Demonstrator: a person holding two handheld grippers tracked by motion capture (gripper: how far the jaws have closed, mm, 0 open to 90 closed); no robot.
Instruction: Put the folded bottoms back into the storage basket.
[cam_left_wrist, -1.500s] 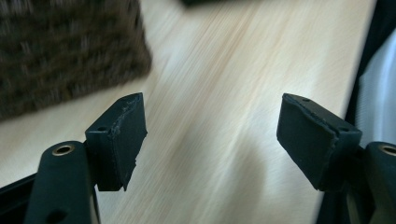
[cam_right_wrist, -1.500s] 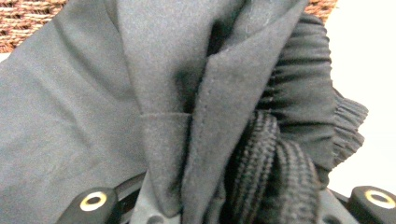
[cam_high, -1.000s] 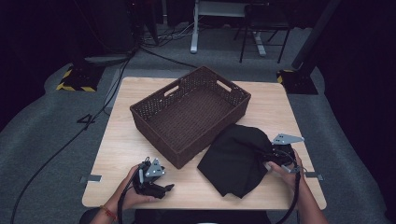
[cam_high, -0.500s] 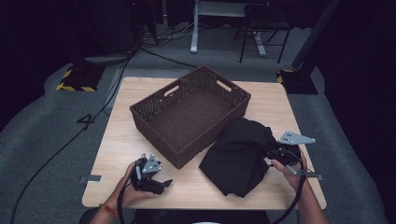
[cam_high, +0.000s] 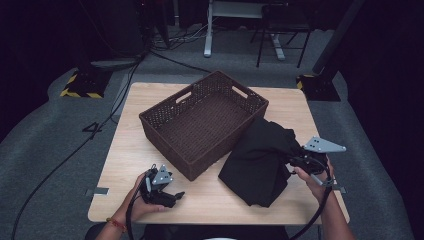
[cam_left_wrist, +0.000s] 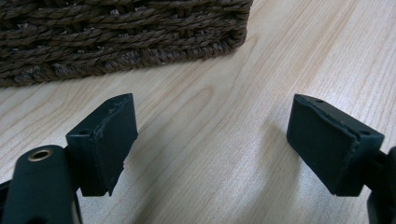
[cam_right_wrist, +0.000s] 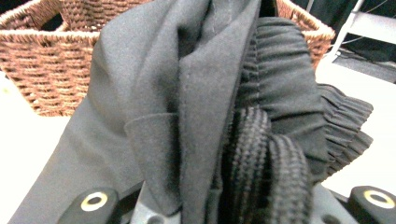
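At the near edge of the counter (cam_high: 125, 155), towards its left corner, our left tongs (cam_high: 175, 196) rest low over the wood. Their jaws have just been opening and now stand wide apart with nothing between them; in the left gripper view we see only bare wood grain between the two black pads (cam_left_wrist: 105, 140).

Towards the right edge, our right tongs (cam_high: 296, 162) are closed tight on the black garment (cam_high: 260, 160). In the right gripper view the gathered elastic part and a thick braided cord (cam_right_wrist: 266, 158) of it sit pinched right at the jaws. The pinched part is lifted, while the rest of the cloth hangs down and lies crumpled on the counter, with one fold touching the near right side of the wicker basket (cam_high: 200, 95).

We judge that the work is to put the garment in the basket, and that it is at an early stage: the grip is made, but the cloth is not yet free of the counter and the basket is empty.

The basket stands at an angle in the middle of the counter, reaching towards its far edge. Its tall wall is between the cloth and the inside, so the cloth must go up higher, and the trailing part may catch on the rim.

Beyond the counter we see grey floor, cables and a yellow-black striped block (cam_high: 80, 87).
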